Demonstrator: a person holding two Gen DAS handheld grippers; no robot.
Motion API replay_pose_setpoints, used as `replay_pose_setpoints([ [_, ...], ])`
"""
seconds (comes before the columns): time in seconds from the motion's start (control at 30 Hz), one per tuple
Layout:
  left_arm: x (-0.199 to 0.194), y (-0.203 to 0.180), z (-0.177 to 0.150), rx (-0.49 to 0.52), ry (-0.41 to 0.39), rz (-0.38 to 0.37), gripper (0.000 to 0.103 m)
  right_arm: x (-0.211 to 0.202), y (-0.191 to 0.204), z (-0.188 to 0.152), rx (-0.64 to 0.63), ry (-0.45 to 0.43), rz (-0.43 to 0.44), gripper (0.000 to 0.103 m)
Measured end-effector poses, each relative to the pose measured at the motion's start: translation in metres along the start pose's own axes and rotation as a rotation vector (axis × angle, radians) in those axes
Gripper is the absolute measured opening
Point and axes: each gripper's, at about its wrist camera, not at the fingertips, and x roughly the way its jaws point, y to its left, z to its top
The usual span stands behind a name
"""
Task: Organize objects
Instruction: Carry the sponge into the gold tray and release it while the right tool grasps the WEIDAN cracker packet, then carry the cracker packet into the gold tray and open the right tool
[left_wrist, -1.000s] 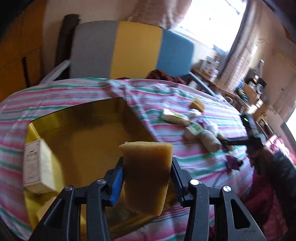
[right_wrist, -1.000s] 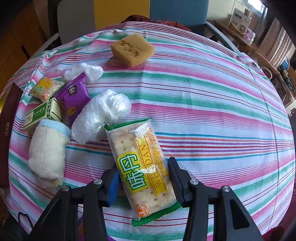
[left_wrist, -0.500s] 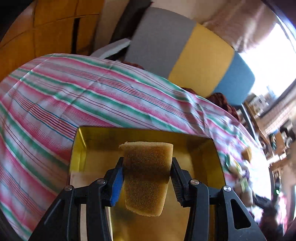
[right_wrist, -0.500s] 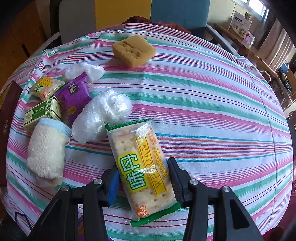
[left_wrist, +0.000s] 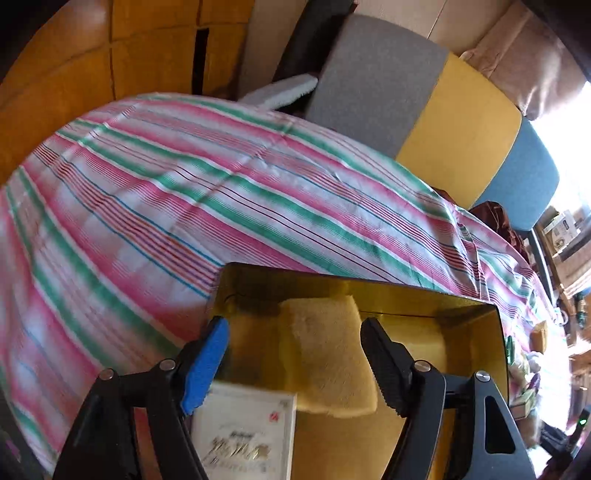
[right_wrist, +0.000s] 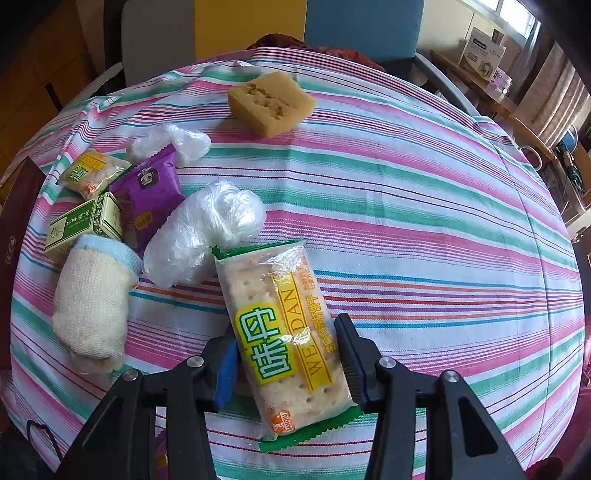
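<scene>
My left gripper stood with its jaws spread wide over the gold tray, and the yellow sponge lay between them inside the tray, touching neither finger as far as I could see. A white box with gold lettering sat in the tray's near corner, just beside the sponge and partly under my blue finger pad. The tray rested on the desk, on its striped cloth, with a grey, yellow and blue chair behind.

My right gripper was clamped on the cracker packet, both fingers pressed against its long edges. Beyond it on the striped cloth lay a crumpled clear plastic bundle touching the packet's far end, a cream knitted sock, a small green box, a purple snack pouch, a smaller cracker packet and a second plastic wad. A second sponge sat well apart, near the far edge.
</scene>
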Motion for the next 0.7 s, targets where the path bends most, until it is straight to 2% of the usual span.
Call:
replay_pose_setpoints([
  [0.2, -0.049, -0.009, -0.029, 0.105, -0.124, 0.037, 0.075, -0.002, 0.004, -0.001, -0.011, -0.004, -0.006, 0.049],
  [0.27, -0.06, -0.014, -0.041, 0.144, -0.144, 0.045, 0.078, -0.001, 0.003, 0.0, -0.015, -0.005, -0.007, 0.049],
  [0.37, -0.076, -0.026, -0.067, 0.211, -0.166, 0.048, 0.078, 0.0, 0.005, 0.001, -0.021, -0.007, -0.012, 0.048],
  [0.7, -0.106, -0.042, -0.126, 0.301, -0.185, 0.047, 0.078, 0.0, 0.008, 0.001, -0.026, -0.013, -0.025, 0.048],
])
